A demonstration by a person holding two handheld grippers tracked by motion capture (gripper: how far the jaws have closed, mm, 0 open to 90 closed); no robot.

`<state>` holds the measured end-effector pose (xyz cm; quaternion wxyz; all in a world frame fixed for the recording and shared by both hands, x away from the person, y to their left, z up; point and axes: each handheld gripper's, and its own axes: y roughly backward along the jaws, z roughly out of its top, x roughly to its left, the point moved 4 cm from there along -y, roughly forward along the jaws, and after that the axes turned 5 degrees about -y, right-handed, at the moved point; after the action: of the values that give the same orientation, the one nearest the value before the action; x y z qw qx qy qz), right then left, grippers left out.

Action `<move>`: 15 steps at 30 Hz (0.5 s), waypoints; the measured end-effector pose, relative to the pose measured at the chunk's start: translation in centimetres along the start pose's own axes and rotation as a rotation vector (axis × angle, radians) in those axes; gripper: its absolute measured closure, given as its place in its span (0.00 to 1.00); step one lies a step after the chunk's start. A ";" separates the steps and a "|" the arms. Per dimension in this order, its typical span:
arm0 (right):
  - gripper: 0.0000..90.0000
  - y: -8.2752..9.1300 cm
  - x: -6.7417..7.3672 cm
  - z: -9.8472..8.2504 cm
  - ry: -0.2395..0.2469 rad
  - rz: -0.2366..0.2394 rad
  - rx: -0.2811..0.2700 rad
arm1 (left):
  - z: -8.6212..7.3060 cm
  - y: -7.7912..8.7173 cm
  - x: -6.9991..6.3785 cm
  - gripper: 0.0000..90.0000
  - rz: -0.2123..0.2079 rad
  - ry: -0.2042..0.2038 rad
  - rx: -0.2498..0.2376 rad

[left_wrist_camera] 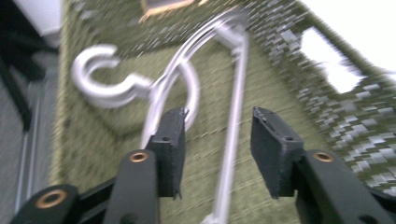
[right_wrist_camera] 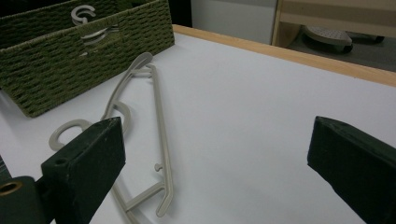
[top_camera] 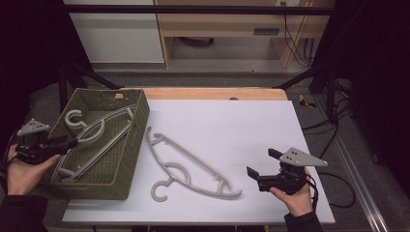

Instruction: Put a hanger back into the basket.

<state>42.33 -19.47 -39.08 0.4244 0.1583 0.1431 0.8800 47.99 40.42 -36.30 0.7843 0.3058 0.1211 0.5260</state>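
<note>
Nearest the person, the right claw (top_camera: 258,175) rests low on the white bench (top_camera: 232,125), jaws spread wide and empty, aimed toward the loose hanger (top_camera: 191,166) that lies flat on the bench between it and the basket (top_camera: 133,145); judged from this pose, the claw waits to take that hanger. At the left, the left claw (top_camera: 67,143) hangs at the basket's near rim, jaws parted and gripping nothing. In the left gripper view the binned hanger (left_wrist_camera: 187,93) lies on the woven floor beyond the pads, its straight bar running up between them untouched, which suggests it has been let go there. This hanger lies slantwise inside the basket, hook (top_camera: 75,118) toward the far left corner. Farther back, the wooden bench edge (top_camera: 212,93) and a pale cabinet (top_camera: 116,34) close the scene.
</note>
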 end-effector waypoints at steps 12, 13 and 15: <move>0.05 -0.8 0.9 0.8 0.027 0.017 0.008 | 2.0 1.0 -7.3 0.35 -0.171 -0.039 -0.230; 0.05 -0.9 1.1 0.8 0.035 0.023 0.015 | 1.9 1.0 -7.8 0.32 -0.181 -0.037 -0.236; 0.05 -1.2 1.4 0.9 0.036 0.030 0.020 | 1.8 0.9 -8.8 0.28 -0.204 -0.034 -0.251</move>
<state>42.71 -17.58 -38.53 0.4067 0.1487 0.1571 0.8876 44.52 32.08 -35.50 0.8677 0.2001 0.0717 0.4493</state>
